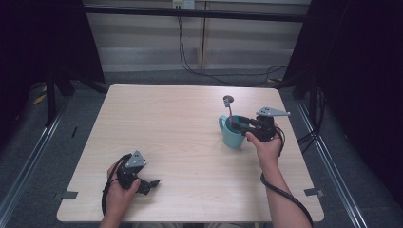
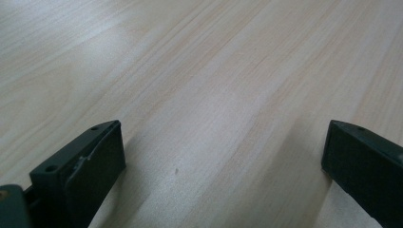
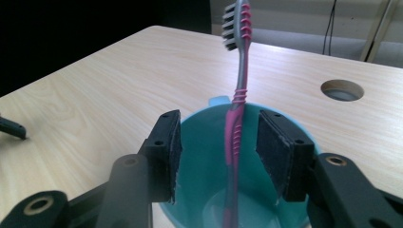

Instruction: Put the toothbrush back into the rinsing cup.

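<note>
A teal mug point(image 1: 231, 136) stands on the wooden table point(image 1: 180, 118) right of centre, its handle toward the left. A pink and grey toothbrush point(image 1: 230, 114) stands upright in it, bristles up. My right gripper point(image 1: 236, 122) reaches over the mug's rim from the right. In the right gripper view the toothbrush point(image 3: 240, 80) rises between the two pads of that gripper point(image 3: 218, 142), which stand apart from the handle on both sides, above the mug point(image 3: 199, 137). My left gripper point(image 1: 153, 183) rests open near the front left of the table, and nothing lies between its jaws point(image 2: 223, 142).
A round cable hole point(image 3: 342, 89) sits in the tabletop just behind the mug. Black cables point(image 1: 199, 71) trail over the floor beyond the table's far edge. Metal rails point(image 1: 328, 161) run along both sides of the table.
</note>
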